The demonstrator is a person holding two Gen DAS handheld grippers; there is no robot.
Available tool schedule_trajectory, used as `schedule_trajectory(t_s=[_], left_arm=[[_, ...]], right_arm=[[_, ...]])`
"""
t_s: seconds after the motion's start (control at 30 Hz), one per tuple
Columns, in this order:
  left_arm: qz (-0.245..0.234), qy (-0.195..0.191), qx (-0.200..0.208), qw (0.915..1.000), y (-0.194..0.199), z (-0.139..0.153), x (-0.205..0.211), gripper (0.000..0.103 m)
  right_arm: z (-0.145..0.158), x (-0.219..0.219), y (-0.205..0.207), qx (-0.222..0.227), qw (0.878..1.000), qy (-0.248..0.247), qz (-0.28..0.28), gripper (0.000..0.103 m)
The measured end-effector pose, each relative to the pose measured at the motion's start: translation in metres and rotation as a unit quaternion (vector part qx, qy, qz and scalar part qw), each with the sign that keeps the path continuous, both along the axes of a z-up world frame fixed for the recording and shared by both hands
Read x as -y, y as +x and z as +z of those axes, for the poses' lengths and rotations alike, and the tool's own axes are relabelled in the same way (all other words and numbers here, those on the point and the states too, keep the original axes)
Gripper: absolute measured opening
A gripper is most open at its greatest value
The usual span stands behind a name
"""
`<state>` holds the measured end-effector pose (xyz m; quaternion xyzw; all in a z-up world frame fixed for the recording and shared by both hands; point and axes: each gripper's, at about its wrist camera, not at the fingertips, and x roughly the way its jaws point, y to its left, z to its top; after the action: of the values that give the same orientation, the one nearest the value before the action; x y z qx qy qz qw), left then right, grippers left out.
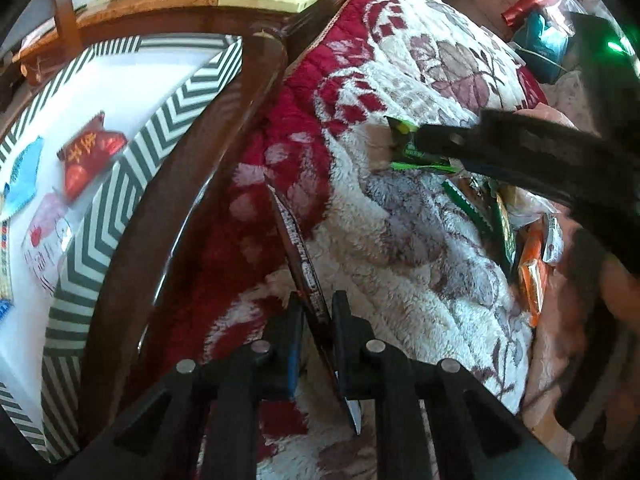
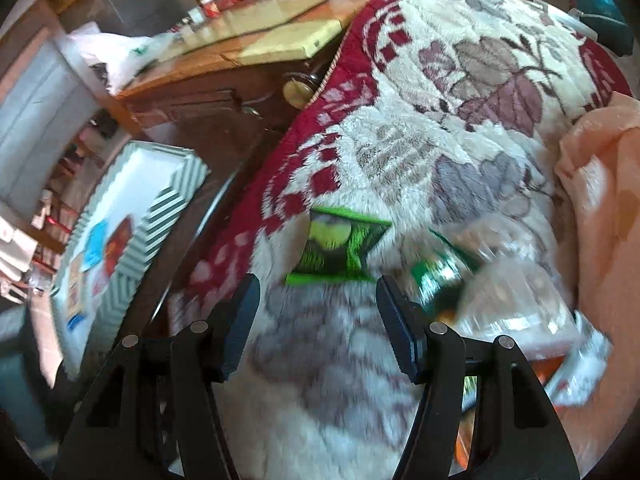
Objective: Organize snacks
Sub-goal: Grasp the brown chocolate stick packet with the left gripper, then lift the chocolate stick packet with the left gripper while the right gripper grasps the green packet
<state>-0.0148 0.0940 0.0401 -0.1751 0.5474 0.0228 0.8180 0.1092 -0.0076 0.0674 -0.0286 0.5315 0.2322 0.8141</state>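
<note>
Here, from the left, a striped tray (image 1: pixel 100 208) is sitting beside the bed, already holding a red packet (image 1: pixel 90 160) and a few others. The left tongs (image 1: pixel 316 312) are clenching edge-on a thin dark snack packet (image 1: pixel 302 256), light and floppy, likely slippery, best pinched at its sealed rim. On the plush blanket (image 1: pixel 420 240), the right tongs (image 2: pixel 318 292) are hanging released just short of a green packet (image 2: pixel 340 248). Further right, a loose pile of snacks (image 1: pixel 528 248) is crowding its edge.
</note>
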Motion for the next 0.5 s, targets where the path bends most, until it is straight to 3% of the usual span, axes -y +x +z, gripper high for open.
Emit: schedule_trajectory(t_s=[0.13, 0.23, 0.27, 0.3, 0.33, 0.4, 0.43, 0.47, 0.5], left_arm=[[0.008, -0.009, -0.012, 0.9999, 0.001, -0.007, -0.003, 0.022], [0.012, -0.018, -0.018, 0.9996, 0.002, -0.012, -0.002, 0.037], [0.012, -0.023, -0.015, 0.9996, 0.002, -0.012, -0.001, 0.044], [0.011, -0.026, -0.013, 0.9995, 0.003, -0.012, 0.000, 0.049], [0.009, -0.024, -0.012, 0.9996, 0.004, -0.012, 0.003, 0.049], [0.002, -0.008, -0.009, 0.9999, 0.006, -0.011, 0.008, 0.047], [-0.003, -0.001, -0.005, 1.0000, 0.005, -0.011, 0.011, 0.040], [-0.006, 0.005, -0.003, 1.0000, 0.004, -0.011, 0.011, 0.022], [-0.009, 0.009, -0.003, 0.9999, 0.002, -0.011, 0.011, 0.019]], right_arm=[[-0.013, -0.009, 0.019, -0.009, 1.000, -0.014, -0.012, 0.061], [-0.024, -0.012, 0.030, -0.018, 1.000, -0.019, -0.013, 0.061], [-0.026, -0.013, 0.031, -0.020, 1.000, -0.019, -0.010, 0.058], [-0.029, -0.013, 0.031, -0.020, 1.000, -0.021, -0.006, 0.049], [-0.031, -0.014, 0.030, -0.019, 1.000, -0.024, 0.002, 0.047], [-0.032, -0.014, 0.024, -0.011, 0.999, -0.027, 0.017, 0.045], [-0.031, -0.014, 0.021, -0.009, 0.999, -0.027, 0.022, 0.045], [-0.030, -0.012, 0.018, -0.009, 0.999, -0.023, 0.026, 0.045], [-0.028, -0.010, 0.014, -0.010, 0.999, -0.015, 0.031, 0.045]])
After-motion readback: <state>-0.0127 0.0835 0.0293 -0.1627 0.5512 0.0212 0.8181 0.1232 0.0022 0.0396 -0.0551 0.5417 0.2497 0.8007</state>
